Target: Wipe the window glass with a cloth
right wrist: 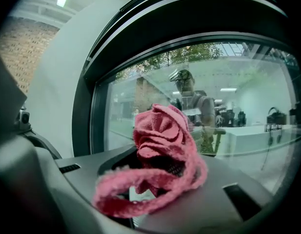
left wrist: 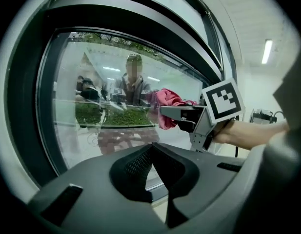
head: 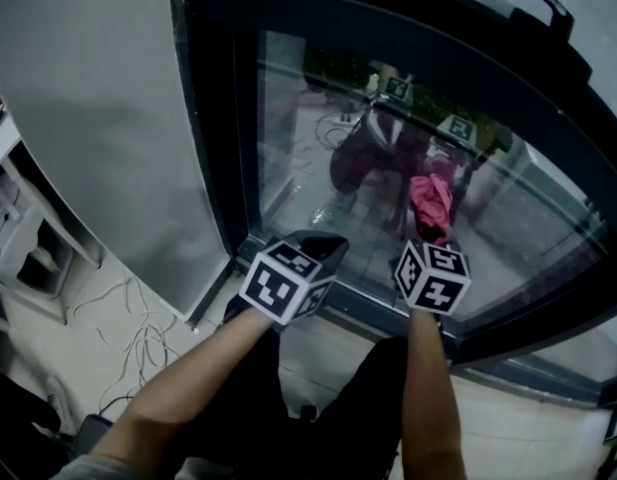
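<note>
Firstly, cloth (right wrist: 159, 133): pink and bunched, clamped between the jaws of the right gripper (right wrist: 157, 172), with one loop hanging over their near side.
Place of the cloth: at the lower right part of the window glass (head: 308, 158); whether it touched the pane was not clear.
Left gripper (left wrist: 151, 164): jaws pressed together with nothing between them, near the bottom of the dark window frame (head: 216, 138), left of the right gripper.
</note>
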